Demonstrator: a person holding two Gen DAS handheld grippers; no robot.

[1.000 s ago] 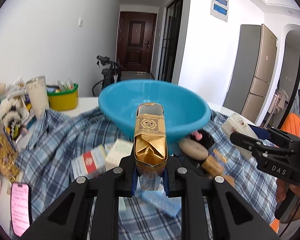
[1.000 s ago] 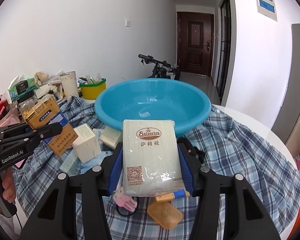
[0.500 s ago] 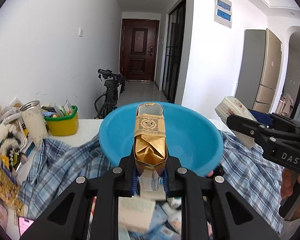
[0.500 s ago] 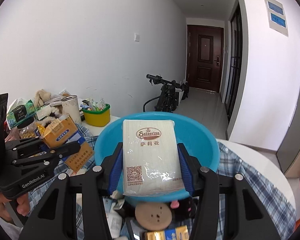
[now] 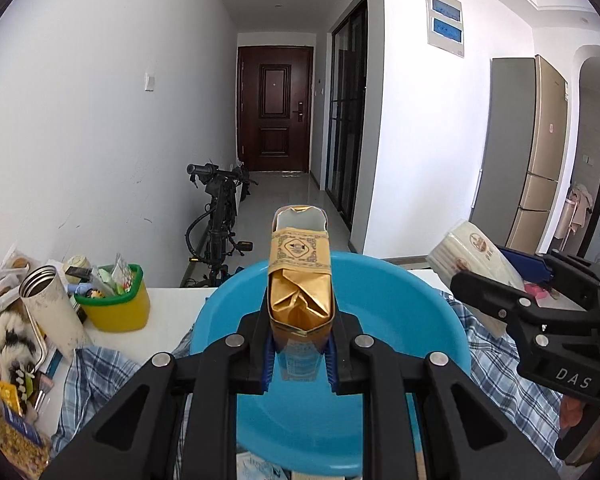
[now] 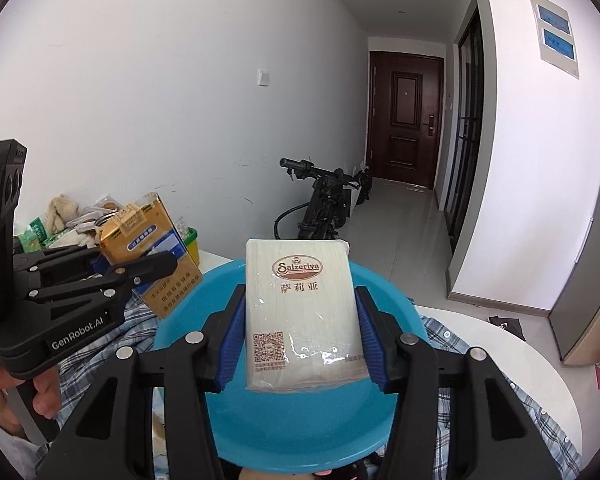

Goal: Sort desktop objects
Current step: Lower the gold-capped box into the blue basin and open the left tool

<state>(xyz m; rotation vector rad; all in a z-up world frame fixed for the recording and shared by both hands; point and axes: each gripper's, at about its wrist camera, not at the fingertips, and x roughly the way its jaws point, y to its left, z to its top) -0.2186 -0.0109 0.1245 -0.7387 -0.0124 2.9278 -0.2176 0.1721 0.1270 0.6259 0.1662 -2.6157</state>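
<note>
White walls and a hallway with a dark door frame a cluttered desk (image 6: 532,340) covered by a plaid cloth (image 5: 512,384). Nearest, the left gripper (image 5: 299,346) clamps a gold carton (image 5: 300,280), its open end pointing forward, above a blue basin (image 5: 412,320) near the desk's middle. The right gripper (image 6: 300,340) grips a wrapped Saizeriya tissue pack (image 6: 300,304) over the same basin. Farther off, a yellow-green tub (image 5: 118,312) and a metal tumbler (image 5: 50,308) sit at the desk's left edge. Beyond stands a bicycle (image 5: 220,216).
</note>
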